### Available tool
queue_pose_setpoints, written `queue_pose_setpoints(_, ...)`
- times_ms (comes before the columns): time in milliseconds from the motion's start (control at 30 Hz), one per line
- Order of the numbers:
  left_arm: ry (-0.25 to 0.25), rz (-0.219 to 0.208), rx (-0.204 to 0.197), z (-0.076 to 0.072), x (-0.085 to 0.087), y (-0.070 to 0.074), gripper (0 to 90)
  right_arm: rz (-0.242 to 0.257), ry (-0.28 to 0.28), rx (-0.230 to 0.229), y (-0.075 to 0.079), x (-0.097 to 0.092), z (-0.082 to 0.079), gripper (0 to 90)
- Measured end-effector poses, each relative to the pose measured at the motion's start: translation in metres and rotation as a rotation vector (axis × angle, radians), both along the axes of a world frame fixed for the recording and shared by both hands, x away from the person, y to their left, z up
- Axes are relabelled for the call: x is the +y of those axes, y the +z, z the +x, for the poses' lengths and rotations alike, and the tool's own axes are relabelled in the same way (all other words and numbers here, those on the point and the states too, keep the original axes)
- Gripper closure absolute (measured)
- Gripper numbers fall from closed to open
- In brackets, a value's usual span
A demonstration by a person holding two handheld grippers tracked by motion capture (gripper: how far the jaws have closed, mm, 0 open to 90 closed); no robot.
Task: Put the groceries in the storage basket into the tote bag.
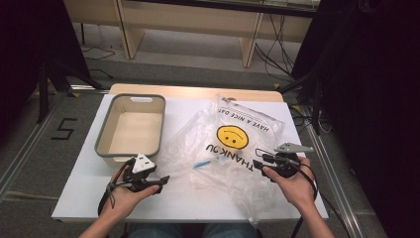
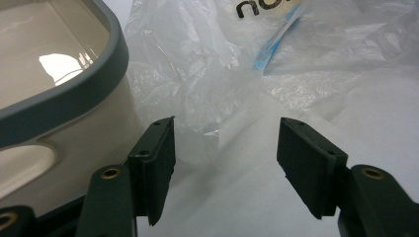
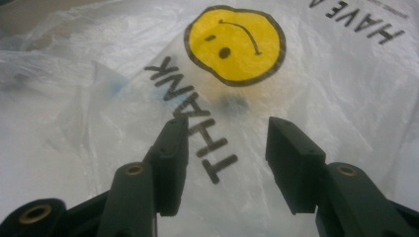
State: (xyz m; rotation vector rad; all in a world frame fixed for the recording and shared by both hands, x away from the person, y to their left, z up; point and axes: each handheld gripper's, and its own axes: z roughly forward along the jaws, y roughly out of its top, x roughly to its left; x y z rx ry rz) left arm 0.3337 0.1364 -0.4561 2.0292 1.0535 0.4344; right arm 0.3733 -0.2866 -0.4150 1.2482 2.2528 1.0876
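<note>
Your left claw (image 1: 161, 179) and right claw (image 1: 257, 164) both gape empty, flanking the crumpled smiley bag (image 1: 233, 144) on the tabletop (image 1: 84, 193) beside the bin (image 1: 130, 125), likely staged to pinch opposite edges.

Clear bag (image 1: 233, 144) with yellow smiley; cream, grey-rimmed bin (image 1: 130, 128).

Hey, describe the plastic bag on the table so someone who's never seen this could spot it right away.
On the white table, look right of the grey-rimmed bin. The plastic bag lies crumpled and spread flat there, between the two hand-held tongs. It is clear and see-through, printed with a yellow smiley face and black "THANK YOU" lettering.
</note>
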Motion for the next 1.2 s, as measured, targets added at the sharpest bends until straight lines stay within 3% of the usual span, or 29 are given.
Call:
queue_pose_setpoints(167, 0.003, -0.002, -0.002, 0.0, 0.001, 0.001, 39.6, -0.013, -0.031, 0.027, -0.005, -0.009, -0.004, 52.0)
queue_pose_setpoints(333, 0.004, -0.002, -0.001, 0.0, 0.001, 0.001, 39.5, 0.005, -0.083, 0.049, -0.005, -0.017, -0.009, 52.0)
queue_pose_setpoints(567, 0.007, 0.002, 0.006, 0.001, 0.001, 0.0, 39.6, -0.008, -0.108, 0.084, -0.01, -0.023, -0.015, 51.2)
queue_pose_setpoints(767, 0.014, 0.009, 0.005, 0.002, 0.003, 0.0, 39.6, 0.005, -0.165, 0.089, -0.011, -0.029, -0.018, 50.9)
queue_pose_setpoints(933, 0.02, 0.008, 0.009, 0.002, 0.002, 0.0, 39.5, -0.004, -0.176, 0.129, -0.016, -0.029, -0.022, 51.0)
queue_pose_setpoints(1200, 0.012, 0.013, 0.013, 0.004, 0.001, -0.001, 39.4, -0.039, -0.224, 0.231, -0.027, -0.032, -0.025, 50.8)
